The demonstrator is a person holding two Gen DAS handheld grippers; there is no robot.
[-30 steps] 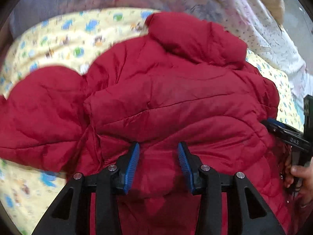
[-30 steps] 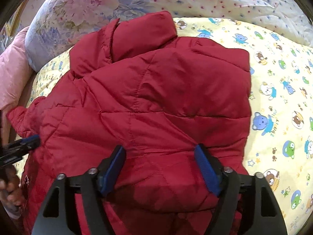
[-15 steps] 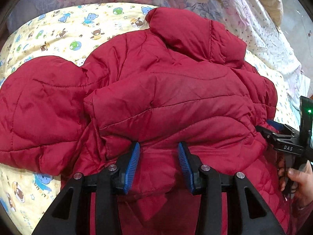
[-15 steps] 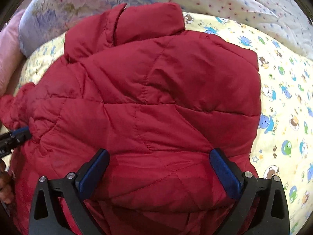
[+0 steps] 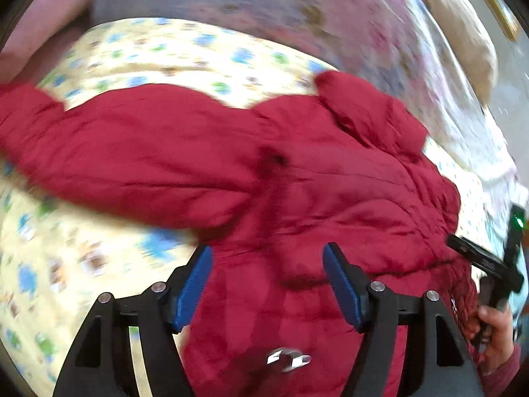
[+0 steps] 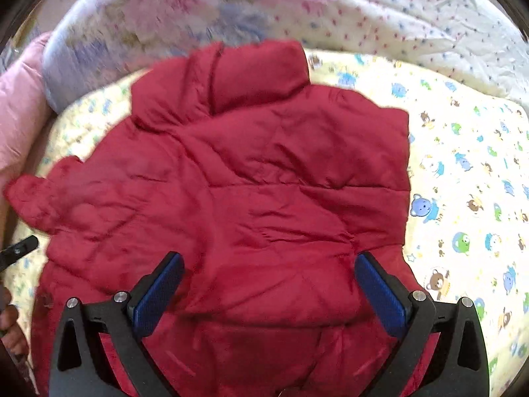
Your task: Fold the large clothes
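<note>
Bed w/ cartoon sheet (image 6: 463,152): red jacket (image 6: 251,178) just let go; left claw (image 5: 267,284) opening, right claw (image 6: 267,294) released above its hem, 1 fold set.

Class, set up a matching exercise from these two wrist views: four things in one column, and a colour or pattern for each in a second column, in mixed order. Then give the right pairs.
Things
1. jacket
2. sheet
3. pads of the right tool
4. pillow

Colours
A. blue
B. pink
C. red
D. yellow with cartoon animals

Pairs: 1-C, 2-D, 3-A, 4-B
</note>
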